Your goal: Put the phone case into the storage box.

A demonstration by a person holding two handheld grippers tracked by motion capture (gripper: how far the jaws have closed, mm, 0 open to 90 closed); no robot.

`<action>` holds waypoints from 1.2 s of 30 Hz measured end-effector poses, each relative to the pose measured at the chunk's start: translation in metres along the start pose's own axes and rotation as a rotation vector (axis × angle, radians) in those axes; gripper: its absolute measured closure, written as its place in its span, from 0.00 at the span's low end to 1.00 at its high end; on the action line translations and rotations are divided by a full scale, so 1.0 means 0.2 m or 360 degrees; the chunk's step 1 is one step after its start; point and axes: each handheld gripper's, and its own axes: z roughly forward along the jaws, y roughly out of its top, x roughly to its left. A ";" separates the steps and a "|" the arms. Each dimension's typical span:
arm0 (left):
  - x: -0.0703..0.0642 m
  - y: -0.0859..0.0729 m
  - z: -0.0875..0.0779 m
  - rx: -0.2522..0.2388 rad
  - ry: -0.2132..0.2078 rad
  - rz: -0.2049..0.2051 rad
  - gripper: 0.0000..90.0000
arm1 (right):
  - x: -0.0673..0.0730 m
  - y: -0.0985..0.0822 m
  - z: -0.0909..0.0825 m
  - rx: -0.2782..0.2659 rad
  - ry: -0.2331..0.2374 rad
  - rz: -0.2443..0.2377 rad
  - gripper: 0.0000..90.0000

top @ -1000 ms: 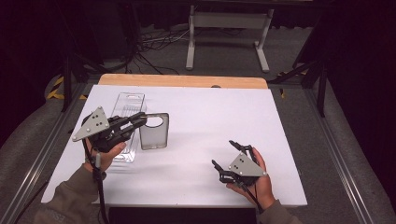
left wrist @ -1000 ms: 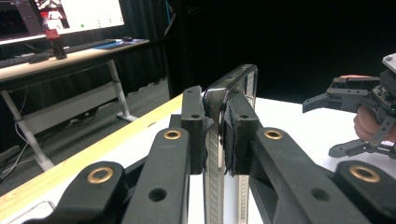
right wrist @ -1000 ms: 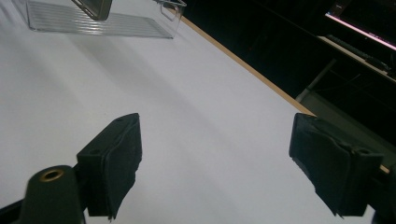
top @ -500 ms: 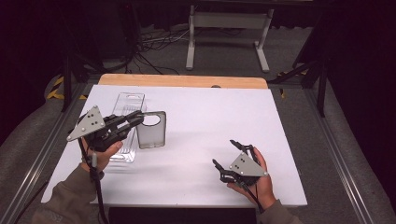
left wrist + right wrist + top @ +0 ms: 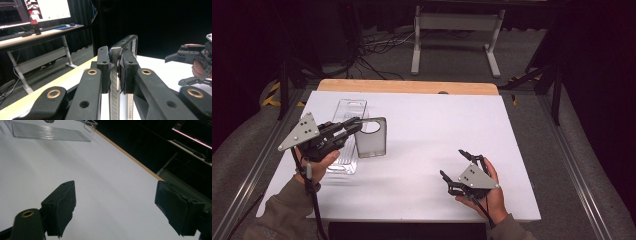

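Clamped hard with the left gripper (image 5: 356,126) on the thin end wall of the grey-tinted clear rectangular plastic bin (image 5: 372,145), just beside its oval handle cutout; in the left gripper view, pinched flat between both pads with no gap. Compared with 1 second ago, only carried a touch to the left, now just beside the second clear ridged plastic bin (image 5: 348,107) lying flat on the white tabletop (image 5: 437,120). Cannot tell whether resting on that surface or raised just off it. Probably means a secure hold and a carry barely begun, with placing yet to come. Over at the right gripper (image 5: 452,162), unchanged: released, spread wide over bare table, holding nothing, well apart from both bins.
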 end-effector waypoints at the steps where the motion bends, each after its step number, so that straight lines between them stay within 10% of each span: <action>1: 0.00 0.00 0.00 -0.0005 0.0006 0.0001 0.90 | 0.00 0.00 0.00 0.0001 -0.0001 0.0000 0.20; 36: 0.09 0.02 -0.12 -0.0031 0.0116 0.0010 0.90 | 0.00 0.00 0.00 0.0010 -0.0002 -0.0014 0.20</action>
